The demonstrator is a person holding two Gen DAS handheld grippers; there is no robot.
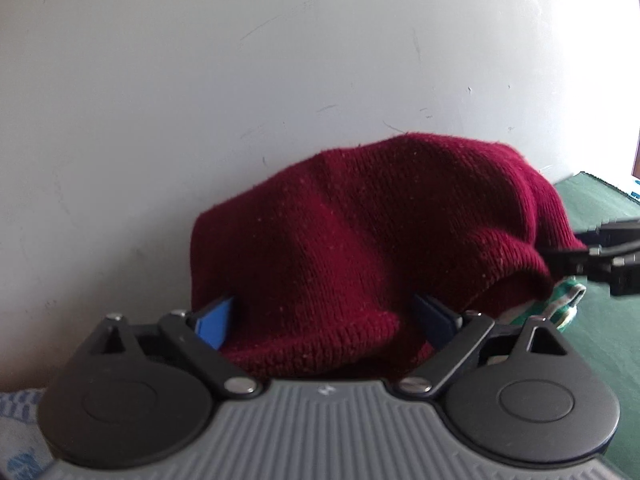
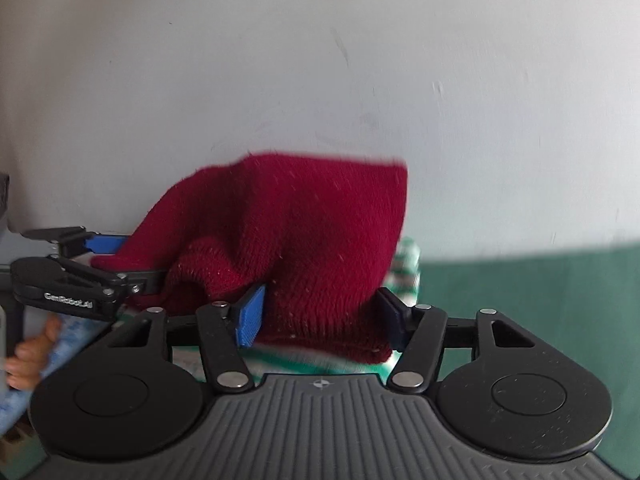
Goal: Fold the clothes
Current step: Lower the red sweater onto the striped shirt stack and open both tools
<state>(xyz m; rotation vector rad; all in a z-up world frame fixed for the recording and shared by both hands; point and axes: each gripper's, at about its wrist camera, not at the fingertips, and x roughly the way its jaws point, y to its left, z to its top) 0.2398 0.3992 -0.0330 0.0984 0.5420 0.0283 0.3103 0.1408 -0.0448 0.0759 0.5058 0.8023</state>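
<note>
the left gripper (image 1: 324, 312) has its black fingers with blue rubber pads spread wide. the soft dark red knitted garment (image 1: 380, 220) lies loose between them, and the pads do not seem to squeeze it, so this side looks let go.

the red knit is thick and fuzzy, with small rows of stitches and a rolled, rounded edge. it is bunched into a hump, up in front of the plain white wall (image 1: 200, 80), and hangs just over a green and white striped cloth (image 2: 404, 268).

the right gripper (image 2: 320, 312) has its fingers closed on a fat fold of the red knit. the wool fills the gap between the pads. i think it holds this side so the fold can be laid down neatly.

on the right, the flat dark green worktop (image 2: 520, 280) looks felt-like and waits underneath.
</note>
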